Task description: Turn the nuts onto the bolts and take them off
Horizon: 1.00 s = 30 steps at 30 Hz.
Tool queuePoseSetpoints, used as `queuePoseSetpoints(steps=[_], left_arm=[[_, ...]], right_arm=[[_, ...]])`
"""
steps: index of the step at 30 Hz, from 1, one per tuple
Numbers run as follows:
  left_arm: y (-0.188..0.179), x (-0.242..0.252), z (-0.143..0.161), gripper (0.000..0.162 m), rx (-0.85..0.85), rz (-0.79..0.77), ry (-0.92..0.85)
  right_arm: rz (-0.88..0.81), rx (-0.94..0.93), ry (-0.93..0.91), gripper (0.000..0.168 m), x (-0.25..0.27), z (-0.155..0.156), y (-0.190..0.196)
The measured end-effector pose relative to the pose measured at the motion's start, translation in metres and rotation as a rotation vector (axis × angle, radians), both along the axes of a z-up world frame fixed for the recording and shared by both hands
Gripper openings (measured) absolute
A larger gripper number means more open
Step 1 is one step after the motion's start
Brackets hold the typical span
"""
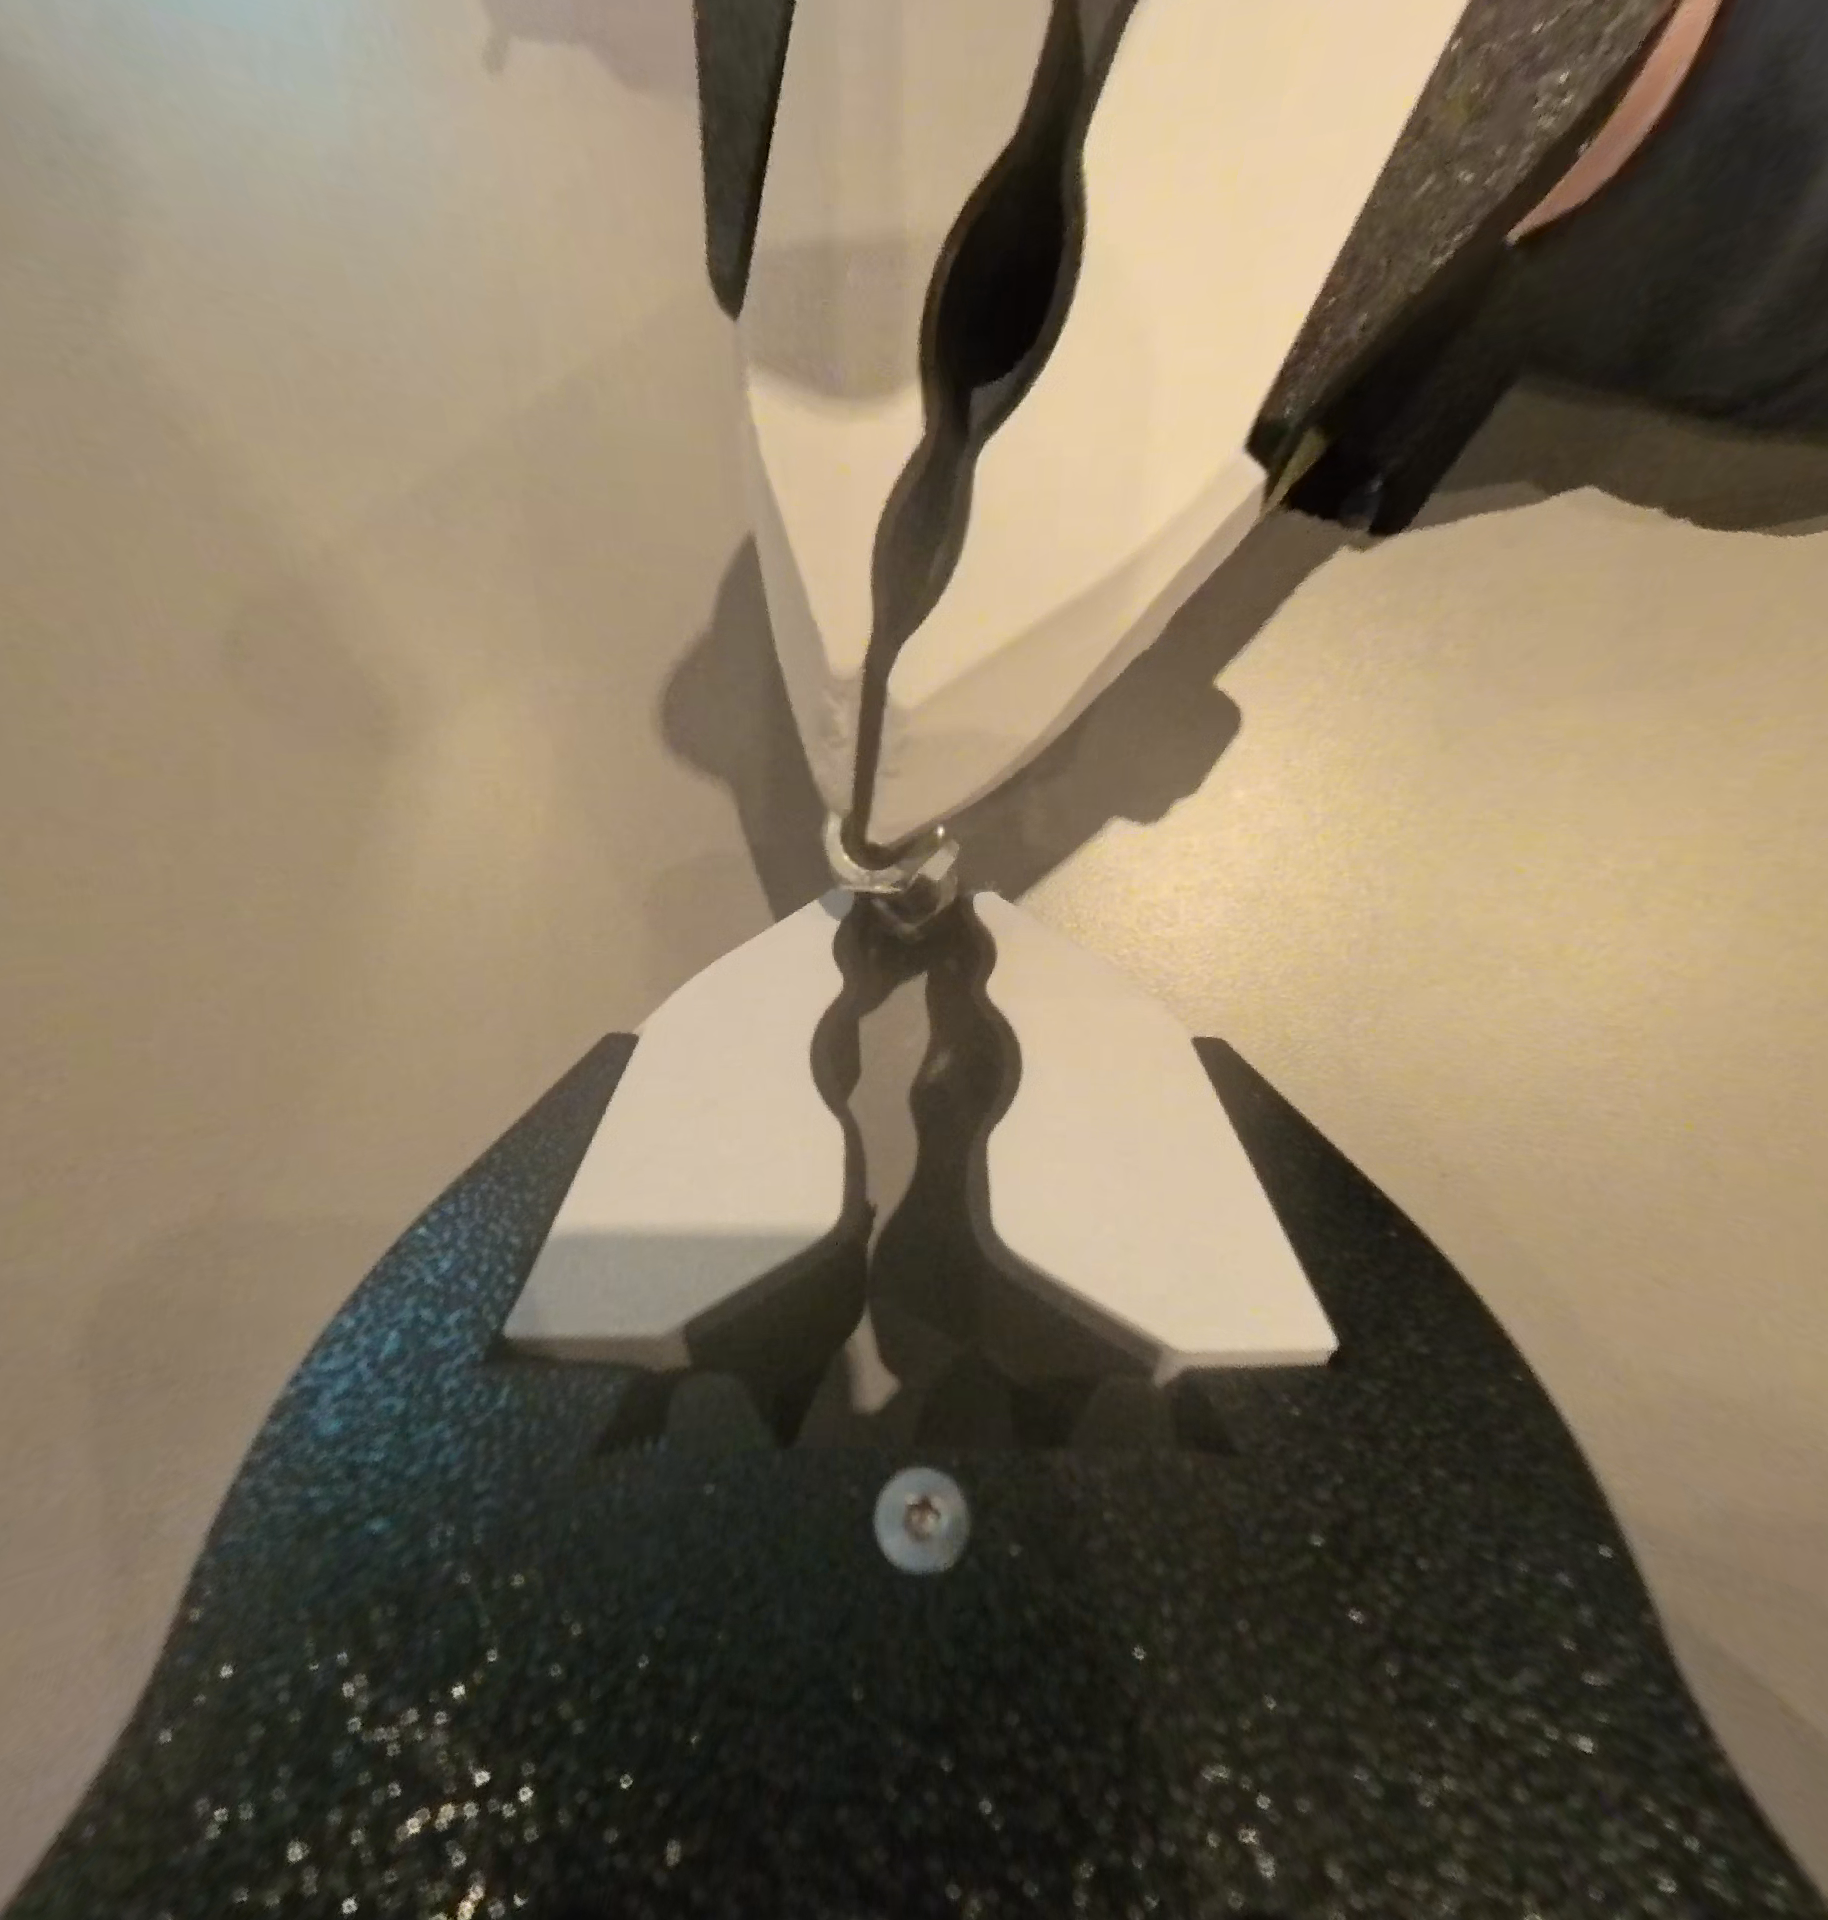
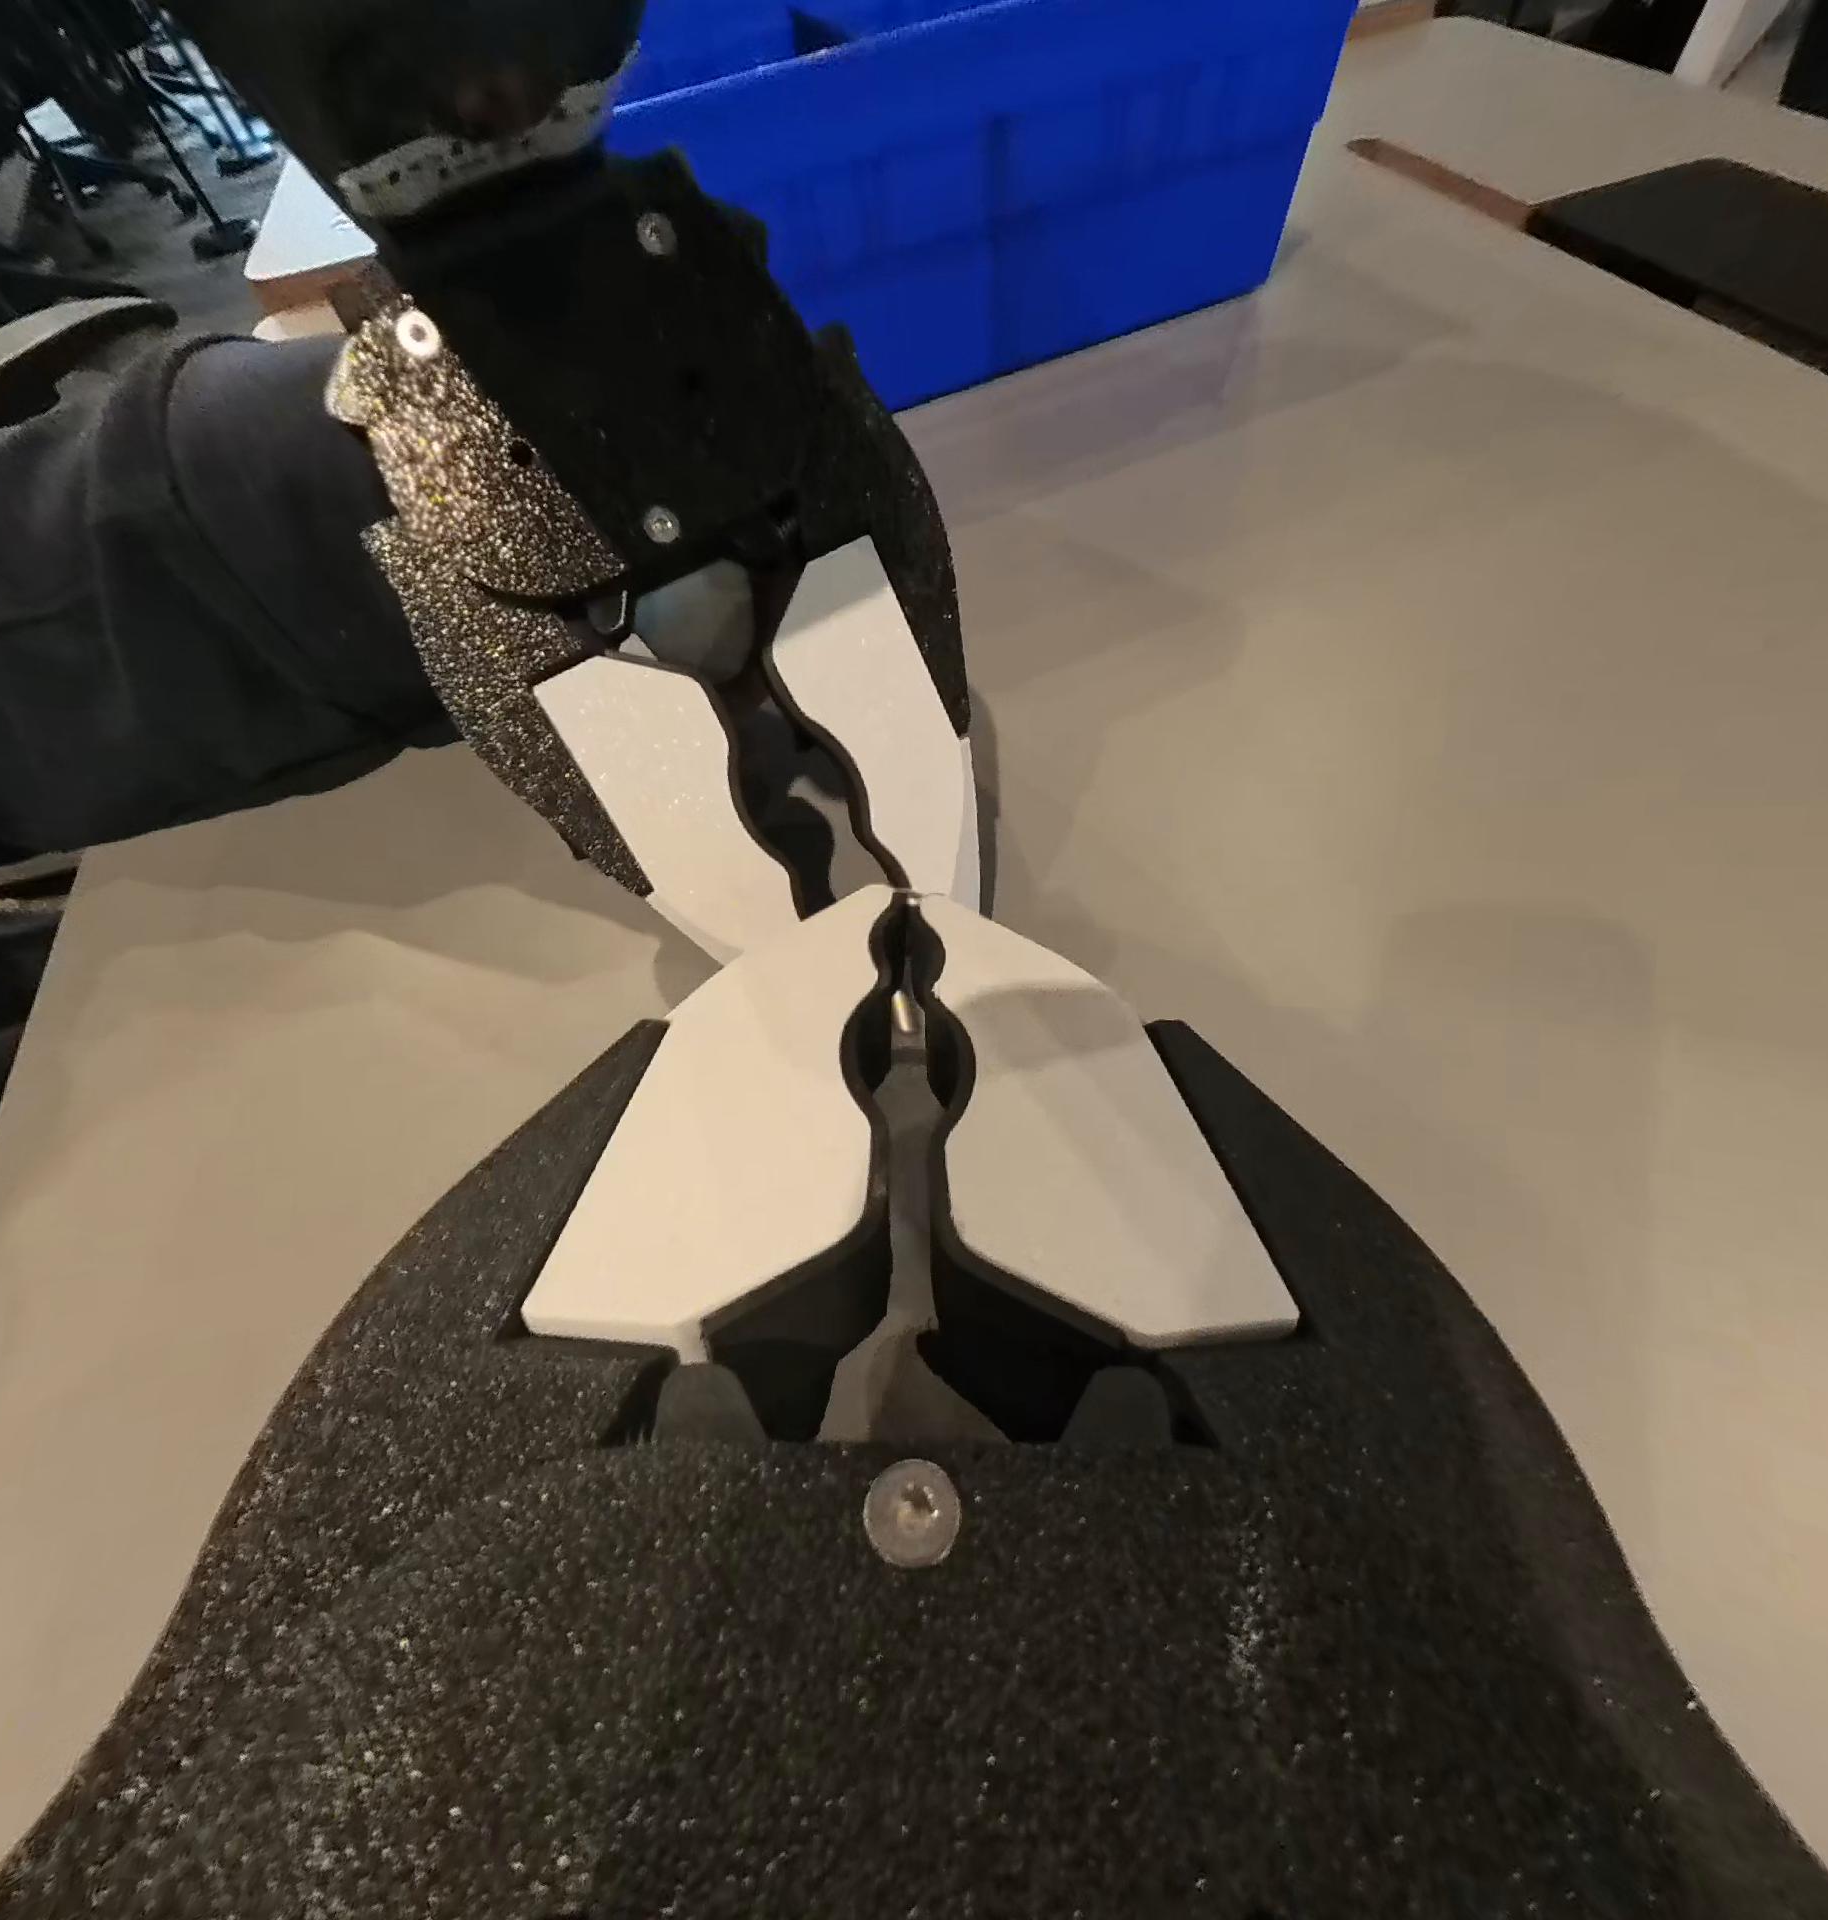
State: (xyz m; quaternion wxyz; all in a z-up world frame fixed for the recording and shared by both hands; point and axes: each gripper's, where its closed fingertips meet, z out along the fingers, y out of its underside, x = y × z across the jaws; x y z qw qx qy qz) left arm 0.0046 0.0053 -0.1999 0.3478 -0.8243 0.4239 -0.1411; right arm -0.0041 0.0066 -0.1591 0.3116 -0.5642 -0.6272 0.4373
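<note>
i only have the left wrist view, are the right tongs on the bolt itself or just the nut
observer: on the bolt. Its silver shank runs back between the fingers of the right tongs.
operator: whats behind my left tongs
observer: a blue bin stands on the table beyond the left tongs.
operator: anything else out there
observer: a dark flat slab lies at the far right of the table.

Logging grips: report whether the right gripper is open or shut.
Shut. In the left wrist view the right gripper pinches a silver nut; its fingers nearly meet around a bolt.
</note>
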Motion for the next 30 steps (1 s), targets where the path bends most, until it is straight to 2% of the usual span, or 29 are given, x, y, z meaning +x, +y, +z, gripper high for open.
queuePoseSetpoints(steps=[15, 23, 30], left_arm=[[-0.001, 0.001, 0.000, 0.015, -0.001, -0.002, -0.001], [0.004, 0.001, 0.001, 0.015, 0.061, -0.013, 0.071], [0.012, 0.000, 0.001, 0.015, 0.052, 0.053, 0.065]], right_arm=[[0.030, 0.021, 0.026, 0.000, 0.000, 0.003, -0.005], [-0.112, 0.131, 0.202, 0.009, 0.010, 0.024, 0.007], [-0.178, 0.101, 0.217, 0.010, 0.020, 0.027, 0.021]])
